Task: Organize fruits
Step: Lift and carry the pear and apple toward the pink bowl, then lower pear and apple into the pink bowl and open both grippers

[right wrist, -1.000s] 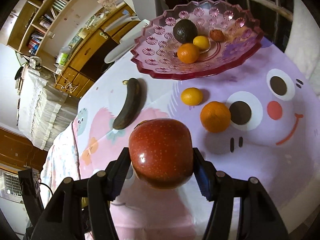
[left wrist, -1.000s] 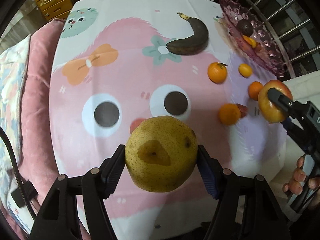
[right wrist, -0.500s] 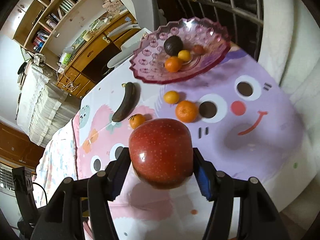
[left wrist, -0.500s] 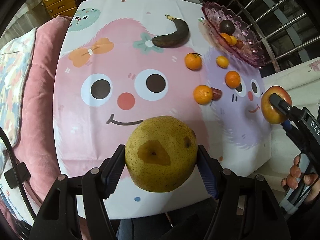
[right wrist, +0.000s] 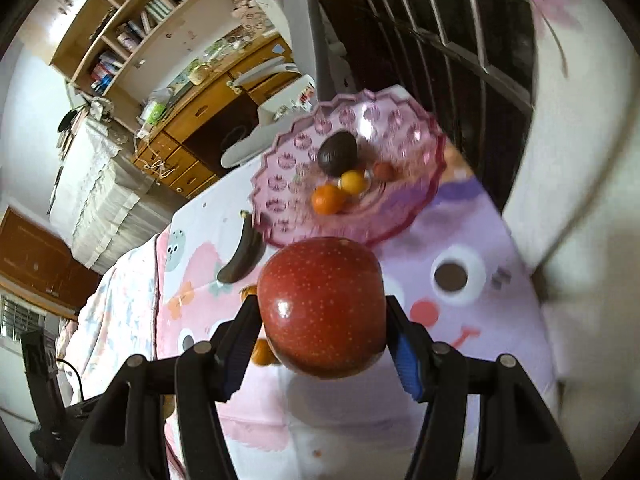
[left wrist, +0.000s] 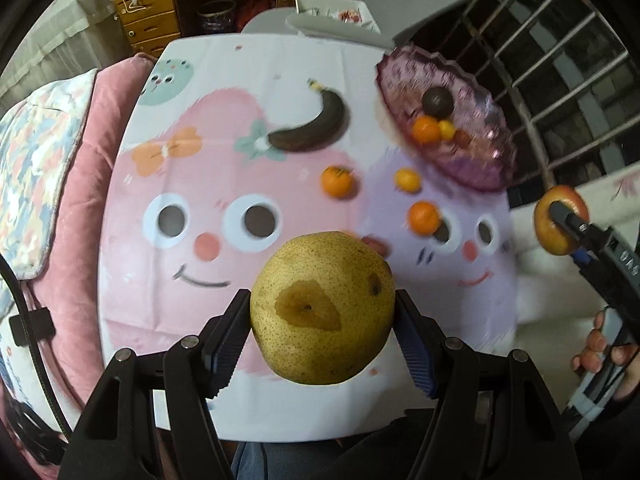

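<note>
We hold the left tool [left wrist: 323, 320] above the desk [left wrist: 168, 280], its pads pinching a yellow pear [left wrist: 323, 314]; our right tool [right wrist: 322, 328] pinches a red apple [right wrist: 322, 306], in the air just before the pink bowl [right wrist: 288, 168]; inside the bowl lie a dark avocado [right wrist: 338, 152], an orange [right wrist: 327, 199] and two smaller fruits; left of the bowl a dark banana [left wrist: 316, 128] lies on the desk; near the bowl three oranges [left wrist: 337, 182] lie on the cloth.

i see a cartoon-face cloth [left wrist: 168, 280] over the tabletop, a pink cushion [left wrist: 80, 184] beside it, wooden drawers [left wrist: 148, 12] and bookshelves [right wrist: 132, 28] behind.
</note>
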Available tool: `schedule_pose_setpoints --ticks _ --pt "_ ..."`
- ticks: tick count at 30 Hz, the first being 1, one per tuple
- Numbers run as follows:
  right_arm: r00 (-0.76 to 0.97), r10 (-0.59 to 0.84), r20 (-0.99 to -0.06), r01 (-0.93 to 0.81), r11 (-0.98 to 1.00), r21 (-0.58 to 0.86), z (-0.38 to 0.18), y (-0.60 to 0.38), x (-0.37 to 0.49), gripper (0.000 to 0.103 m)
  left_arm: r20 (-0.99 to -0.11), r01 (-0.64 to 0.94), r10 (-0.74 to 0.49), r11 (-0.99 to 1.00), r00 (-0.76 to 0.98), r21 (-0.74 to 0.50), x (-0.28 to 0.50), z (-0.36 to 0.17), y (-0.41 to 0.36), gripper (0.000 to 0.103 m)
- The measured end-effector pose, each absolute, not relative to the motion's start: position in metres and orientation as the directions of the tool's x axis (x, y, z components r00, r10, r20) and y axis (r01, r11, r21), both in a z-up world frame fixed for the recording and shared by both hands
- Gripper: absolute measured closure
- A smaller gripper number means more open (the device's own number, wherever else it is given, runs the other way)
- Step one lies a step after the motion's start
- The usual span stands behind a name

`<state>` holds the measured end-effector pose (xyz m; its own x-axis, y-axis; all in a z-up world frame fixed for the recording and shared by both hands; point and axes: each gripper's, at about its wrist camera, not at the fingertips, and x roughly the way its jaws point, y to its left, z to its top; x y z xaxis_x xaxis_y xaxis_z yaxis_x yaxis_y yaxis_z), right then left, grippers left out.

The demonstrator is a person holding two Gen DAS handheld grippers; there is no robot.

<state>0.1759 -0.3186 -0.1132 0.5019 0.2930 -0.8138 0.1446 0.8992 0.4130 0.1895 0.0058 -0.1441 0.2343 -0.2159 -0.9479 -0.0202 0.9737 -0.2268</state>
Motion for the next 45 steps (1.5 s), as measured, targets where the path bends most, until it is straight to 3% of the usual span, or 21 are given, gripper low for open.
schedule_pose_setpoints --ticks 16,34,45 --pt "0.491 0.325 -0.808 -0.099 0.943 0.319 -0.123 -0.371 0.262 0.042 -0.897 -0.073 -0.189 0.969 0.399 -0.237 0.267 -0.117 -0.092 0.035" --pt "0.405 0.263 -0.876 -0.343 0.931 0.121 -0.173 -0.355 0.299 0.042 -0.901 -0.111 -0.202 0.959 0.384 -0.262 0.339 -0.191 -0.145 0.035" --pt "0.363 0.254 -0.897 -0.319 0.938 0.136 -0.188 -0.356 0.307 0.042 -0.905 -0.112 -0.217 0.955 0.366 -0.274 0.347 -0.209 -0.146 0.035"
